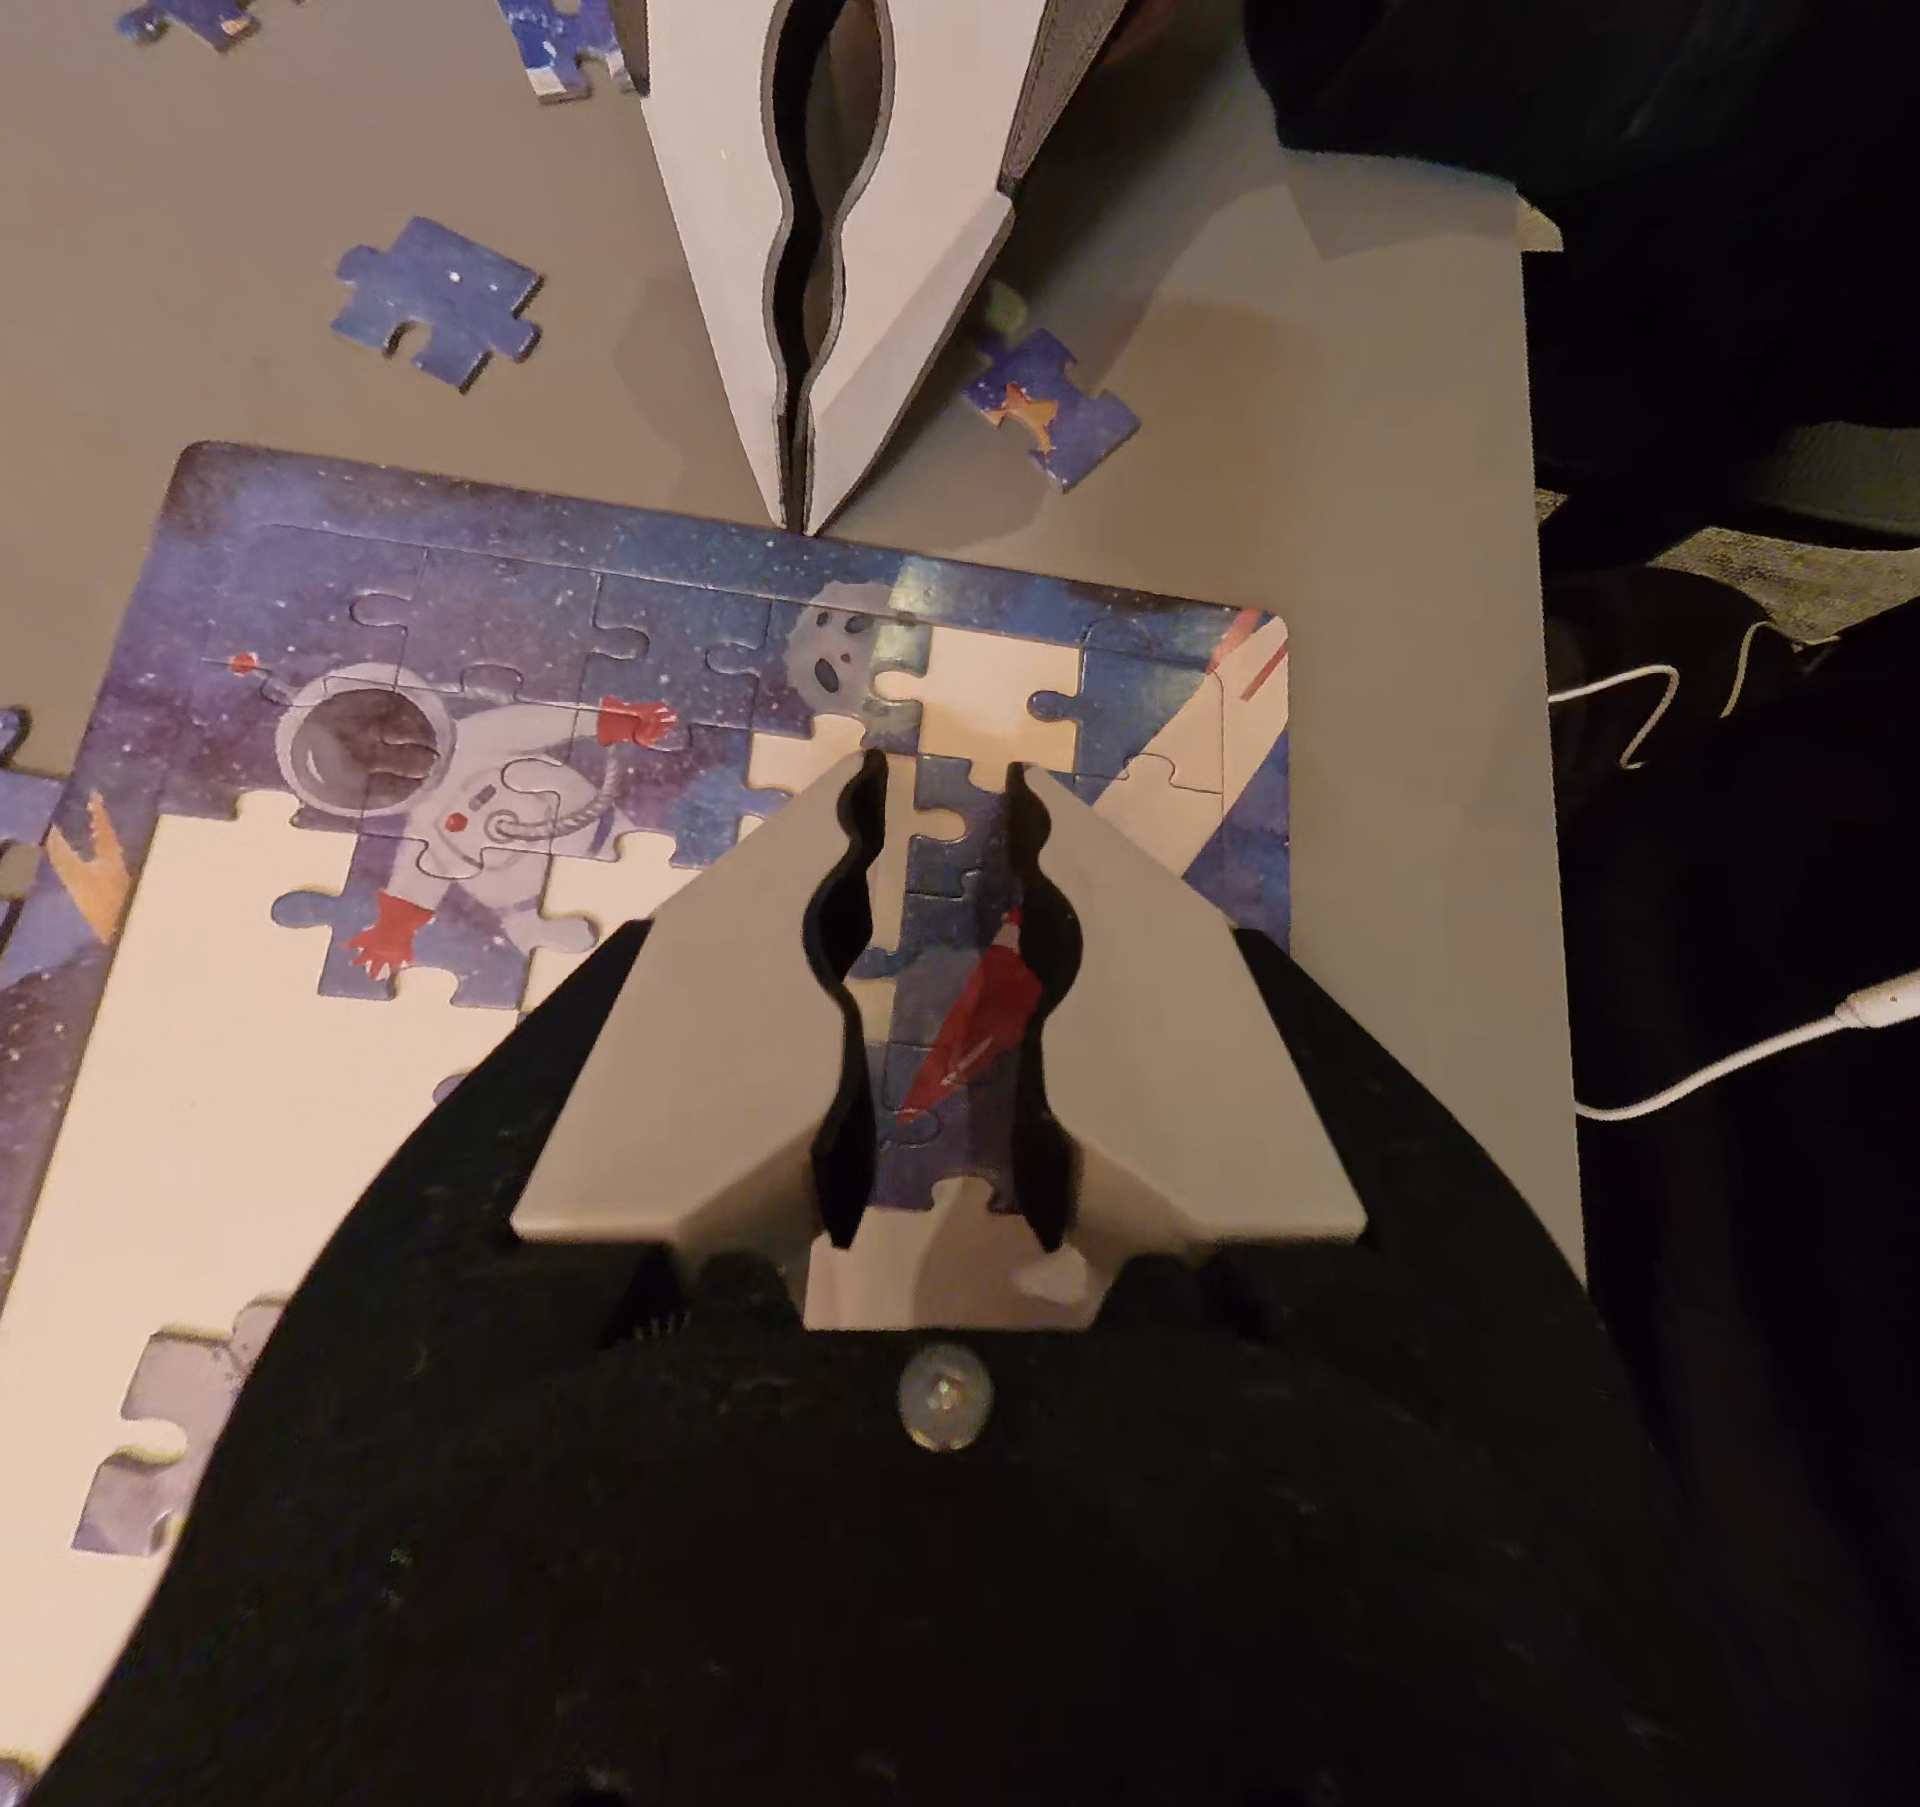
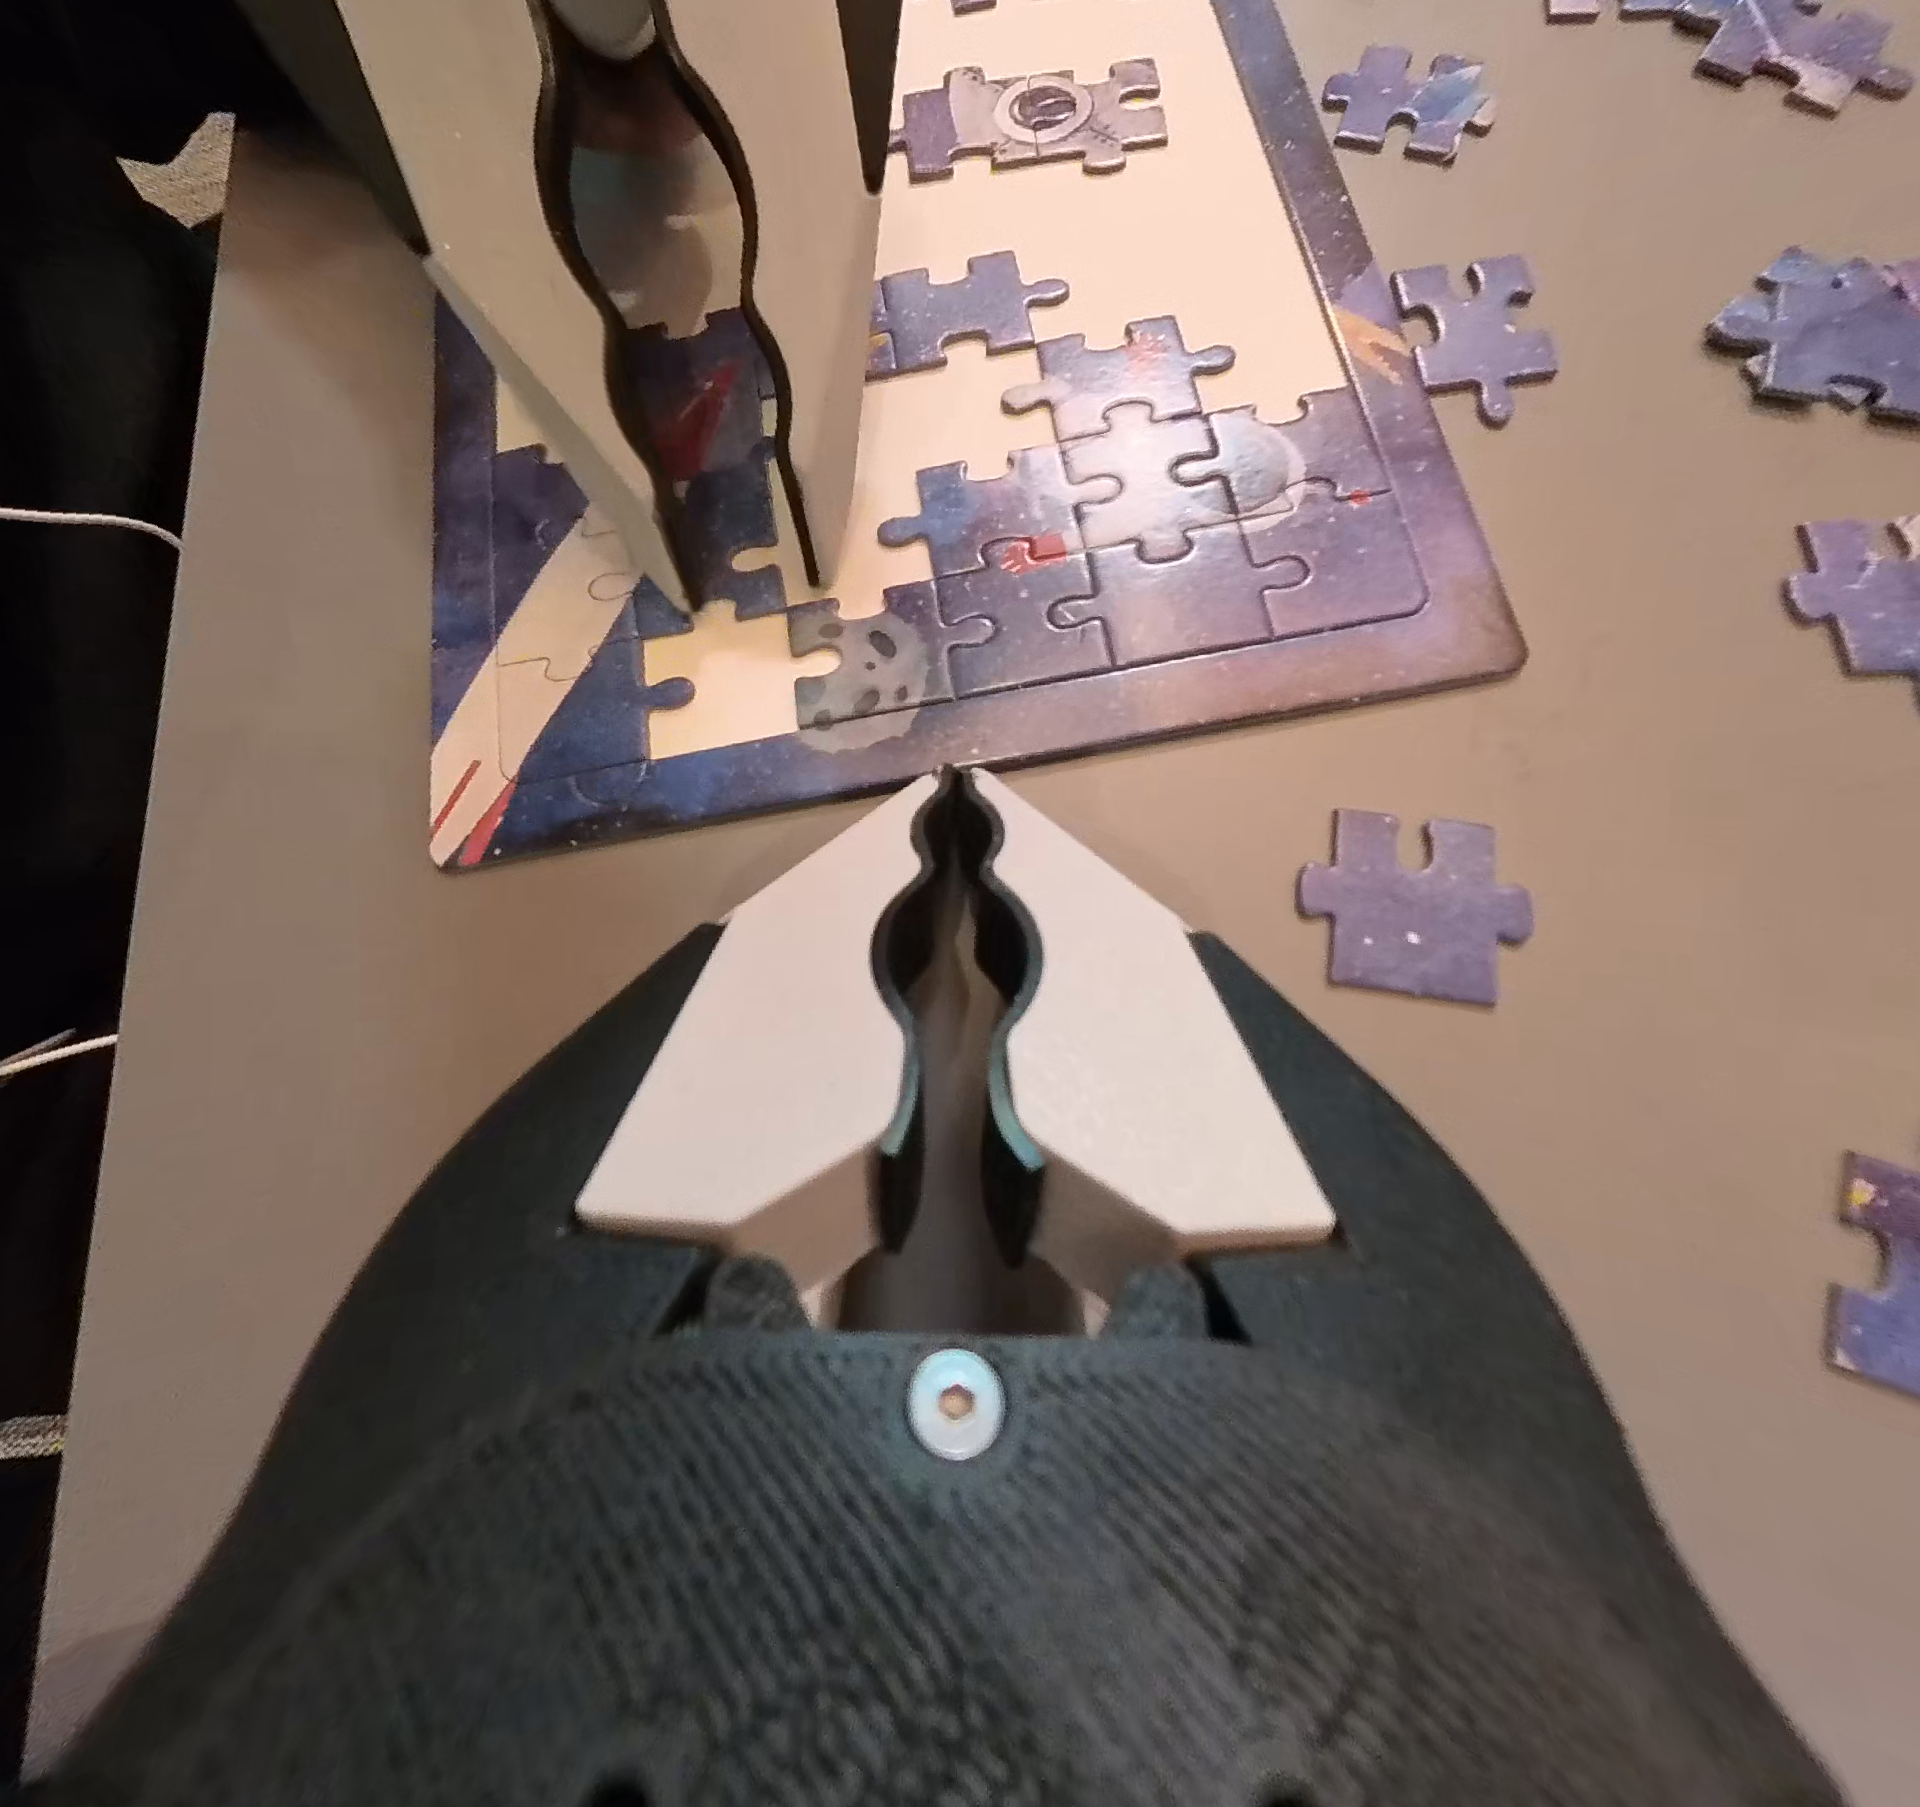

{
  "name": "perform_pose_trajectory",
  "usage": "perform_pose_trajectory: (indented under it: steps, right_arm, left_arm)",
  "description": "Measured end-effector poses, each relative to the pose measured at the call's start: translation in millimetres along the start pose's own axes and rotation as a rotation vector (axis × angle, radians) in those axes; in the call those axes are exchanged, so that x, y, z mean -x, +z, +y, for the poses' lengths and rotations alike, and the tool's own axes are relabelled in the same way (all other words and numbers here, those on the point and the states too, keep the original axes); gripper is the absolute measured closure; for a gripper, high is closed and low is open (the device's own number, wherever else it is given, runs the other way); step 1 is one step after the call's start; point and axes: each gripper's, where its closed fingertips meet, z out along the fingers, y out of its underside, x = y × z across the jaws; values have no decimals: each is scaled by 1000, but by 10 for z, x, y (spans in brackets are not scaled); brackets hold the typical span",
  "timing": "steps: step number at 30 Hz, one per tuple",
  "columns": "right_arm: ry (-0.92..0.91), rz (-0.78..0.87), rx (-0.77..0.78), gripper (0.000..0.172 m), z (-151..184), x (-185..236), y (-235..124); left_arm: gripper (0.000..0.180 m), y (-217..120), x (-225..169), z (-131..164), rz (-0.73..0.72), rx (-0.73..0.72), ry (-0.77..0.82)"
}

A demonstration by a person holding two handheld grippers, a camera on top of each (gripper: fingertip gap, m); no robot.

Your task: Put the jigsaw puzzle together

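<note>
Left tongs [image 1: 940, 770]: jaws part-open, tips down on the puzzle tray [image 1: 727, 495], straddling a dark blue puzzle piece [image 1: 940, 807] that lies in the tray near its right edge. The left pad stands clear of the piece, with bare cream board showing between them; whether the right pad touches it cannot be told. The piece lies flat on the tray and is not lifted.

Right tongs [image 2: 951, 775]: jaws closed tip to tip, nothing between them. The tips sit on the counter [image 2: 312, 926] just outside the tray's far edge, next to the grey asteroid print [image 2: 862, 677].

Puzzle tray: flat on the counter, close to the counter's right edge. Pieces along the far border are assembled, with an astronaut figure [image 1: 416, 781] showing. An open slot [image 1: 1003, 708] of cream backing lies just beyond the straddled piece, and large cream areas remain bare toward the near side.

Loose pieces: one [image 1: 442, 313] on the counter beyond the tray, one with an orange star [image 1: 1049, 407] just beside the right tongs, more toward the counter's far left corner.

A white cable [image 1: 1714, 1061] hangs off the counter's right edge.
</note>
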Motion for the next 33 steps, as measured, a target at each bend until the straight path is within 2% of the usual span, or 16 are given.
perform_pose_trajectory:
  steps: [7,14,33]
  right_arm:
    - [-1,0,0,172,-1,1,2]
    - [-4,2,0,172,-2,2,4]
    - [-15,11,-5,172,-11,1,3]
  left_arm:
    - [160,25,-17,-17,7,-10,-1]
    - [169,34,21,-15,-24,-9,7]
    - [169,32,20,-16,-16,-13,0]
